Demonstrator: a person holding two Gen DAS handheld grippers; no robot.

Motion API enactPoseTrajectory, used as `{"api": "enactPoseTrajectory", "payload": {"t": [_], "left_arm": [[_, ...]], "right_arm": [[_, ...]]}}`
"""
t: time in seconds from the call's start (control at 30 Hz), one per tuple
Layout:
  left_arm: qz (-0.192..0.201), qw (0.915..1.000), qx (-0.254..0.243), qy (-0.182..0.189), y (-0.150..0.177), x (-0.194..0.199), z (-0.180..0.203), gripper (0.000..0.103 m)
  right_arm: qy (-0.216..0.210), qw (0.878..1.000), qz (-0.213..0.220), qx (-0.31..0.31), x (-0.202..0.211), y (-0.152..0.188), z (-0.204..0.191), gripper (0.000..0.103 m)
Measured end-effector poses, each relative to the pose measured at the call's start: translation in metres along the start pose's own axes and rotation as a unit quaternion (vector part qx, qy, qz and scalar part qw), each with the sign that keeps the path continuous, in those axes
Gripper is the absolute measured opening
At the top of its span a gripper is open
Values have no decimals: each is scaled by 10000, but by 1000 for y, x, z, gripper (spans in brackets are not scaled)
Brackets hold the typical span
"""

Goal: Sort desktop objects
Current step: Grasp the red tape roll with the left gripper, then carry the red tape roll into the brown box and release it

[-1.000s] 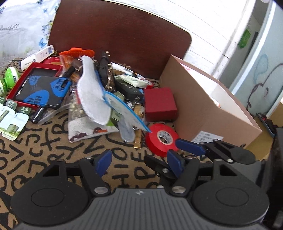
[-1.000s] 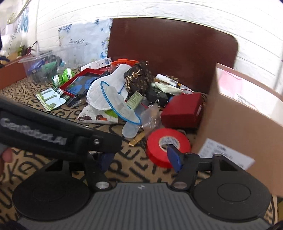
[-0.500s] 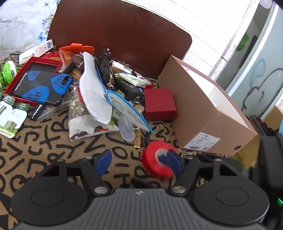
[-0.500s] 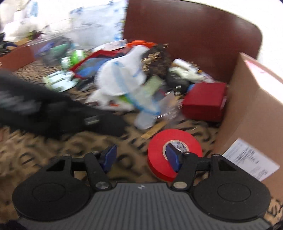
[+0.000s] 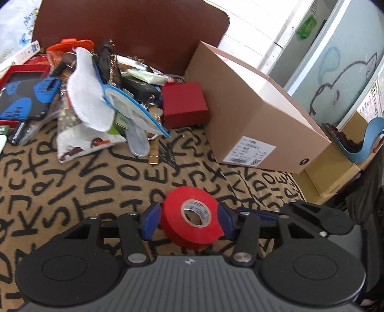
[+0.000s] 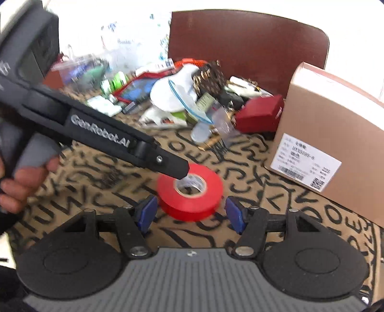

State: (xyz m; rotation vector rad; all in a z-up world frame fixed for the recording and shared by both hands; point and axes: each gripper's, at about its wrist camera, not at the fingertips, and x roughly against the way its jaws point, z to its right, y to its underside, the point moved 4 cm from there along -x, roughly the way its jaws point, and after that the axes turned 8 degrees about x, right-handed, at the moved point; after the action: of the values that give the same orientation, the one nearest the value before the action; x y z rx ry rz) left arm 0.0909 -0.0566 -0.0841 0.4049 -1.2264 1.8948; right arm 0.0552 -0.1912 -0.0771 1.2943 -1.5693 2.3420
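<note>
Two grippers meet at one red tape roll (image 5: pixel 190 217) on the letter-printed tabletop (image 5: pixel 79 182). Left gripper (image 5: pixel 189 222) spread, blue pads just beside the roll's rim on either side; contact unclear. Right gripper (image 6: pixel 192 212) apart, roll between its pads with gaps showing. Cardboard box (image 5: pixel 252 112) stands near on the right; the clutter pile (image 5: pixel 100 100) lies well apart, bare cloth between.

Bright daylight washes out the white wall (image 5: pixel 252 21) behind the cardboard box (image 5: pixel 242 105). In the right wrist view, the clutter left of the box (image 6: pixel 336 134) is motion-blurred. Fisheye distortion bends both views' edges; shadows stay soft.
</note>
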Motion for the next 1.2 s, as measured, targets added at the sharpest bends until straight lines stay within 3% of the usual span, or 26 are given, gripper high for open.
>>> {"api": "enactPoseTrajectory", "payload": {"t": [0.23,0.3,0.47,0.63,0.93,1.2], "left_arm": [[-241,9995,148,-169,3,-23,-8,53],[-226,9993,114,-284,2,-24,-7,38],[-211,9990,77,-396,2,-17,-3,35],[188,9994,-191,-232,-5,12,24,35],[1090,9888,-958,352,-62,38,99,34],[1056,9841,-1365,427,-112,-11,141,34]], "right_arm": [[-104,9998,-46,-177,-25,2,4,69],[-130,9994,-39,-315,-30,4,6,69],[-106,9993,-37,-359,-23,3,5,67],[97,9992,276,-271,8,-6,5,67],[985,9874,1235,2,77,-46,49,67],[1360,9809,1362,-295,71,-68,122,67]]}}
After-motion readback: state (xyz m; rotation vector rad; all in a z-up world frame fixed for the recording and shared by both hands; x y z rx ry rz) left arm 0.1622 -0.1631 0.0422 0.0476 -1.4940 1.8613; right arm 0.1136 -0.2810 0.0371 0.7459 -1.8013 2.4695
